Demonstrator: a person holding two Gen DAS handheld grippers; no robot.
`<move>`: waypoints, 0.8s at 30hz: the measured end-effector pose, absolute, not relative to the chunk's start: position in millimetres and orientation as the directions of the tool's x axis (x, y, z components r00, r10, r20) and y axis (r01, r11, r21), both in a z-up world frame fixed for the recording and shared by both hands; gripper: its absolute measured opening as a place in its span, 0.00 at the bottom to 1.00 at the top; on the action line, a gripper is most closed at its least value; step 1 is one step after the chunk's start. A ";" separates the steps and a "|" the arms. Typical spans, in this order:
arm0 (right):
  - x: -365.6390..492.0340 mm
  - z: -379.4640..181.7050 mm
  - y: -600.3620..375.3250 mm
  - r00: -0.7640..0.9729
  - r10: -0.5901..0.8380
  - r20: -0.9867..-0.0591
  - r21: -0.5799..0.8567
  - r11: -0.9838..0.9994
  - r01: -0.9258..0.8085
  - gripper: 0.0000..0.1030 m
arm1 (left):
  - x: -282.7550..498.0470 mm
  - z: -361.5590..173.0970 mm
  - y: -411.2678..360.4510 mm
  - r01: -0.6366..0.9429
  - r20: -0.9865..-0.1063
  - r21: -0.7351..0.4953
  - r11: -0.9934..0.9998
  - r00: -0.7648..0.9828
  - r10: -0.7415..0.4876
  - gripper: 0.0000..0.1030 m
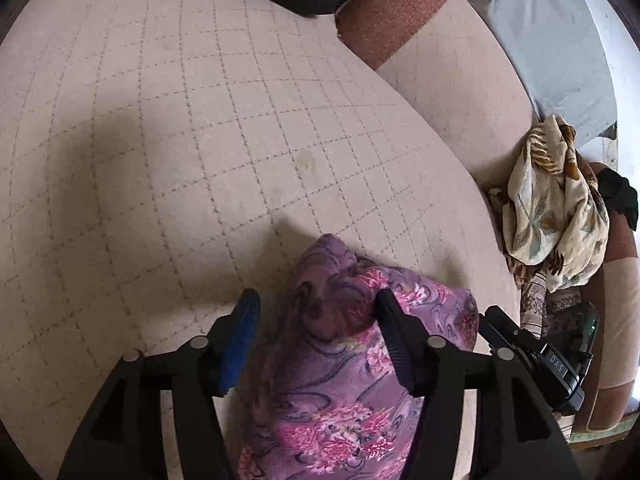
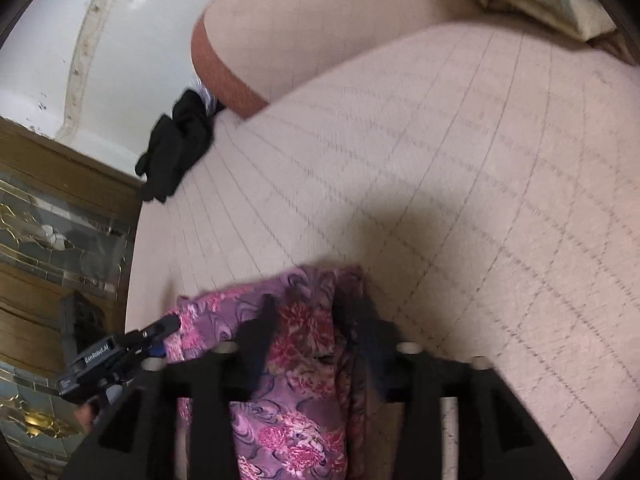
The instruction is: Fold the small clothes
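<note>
A purple cloth with pink flowers [image 1: 344, 380] lies bunched at the near edge of the checked beige seat cushion [image 1: 180, 140]. In the left wrist view my left gripper [image 1: 314, 304] straddles its folded tip. The blue-padded finger [image 1: 242, 320] stands clear of the fabric, while the other finger rests against it. In the blurred right wrist view the same cloth [image 2: 296, 420] runs up between the fingers of my right gripper [image 2: 310, 316], which stand apart. Each gripper shows at the edge of the other's view: the right gripper [image 1: 540, 360] and the left gripper [image 2: 120, 352].
A black garment [image 2: 176, 148] lies at the cushion's far corner, beside the sofa's rust-trimmed backrest [image 1: 400, 12]. A cream leaf-print cloth [image 1: 552, 200] is heaped on the right. A grey pillow [image 1: 552, 40] sits behind it. The tiled floor [image 2: 40, 240] lies beyond the seat's left edge.
</note>
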State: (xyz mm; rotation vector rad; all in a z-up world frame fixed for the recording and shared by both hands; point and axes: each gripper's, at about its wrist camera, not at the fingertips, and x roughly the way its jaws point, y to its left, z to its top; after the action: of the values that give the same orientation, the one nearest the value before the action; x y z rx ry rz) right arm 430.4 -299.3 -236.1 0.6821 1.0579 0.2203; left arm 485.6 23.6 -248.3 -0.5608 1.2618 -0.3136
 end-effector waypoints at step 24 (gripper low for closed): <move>364.8 -240.3 -296.7 0.454 0.580 -0.676 0.712 0.673 0.200 0.75 | 403.1 -212.6 23.3 -0.038 -0.871 -0.438 0.898 0.268 -0.413 0.58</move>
State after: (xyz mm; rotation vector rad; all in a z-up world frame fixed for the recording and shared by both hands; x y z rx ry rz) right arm 364.8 -296.7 -240.3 0.8373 1.1041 0.2715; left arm 403.1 23.3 -212.6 -0.4115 1.2840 -0.2628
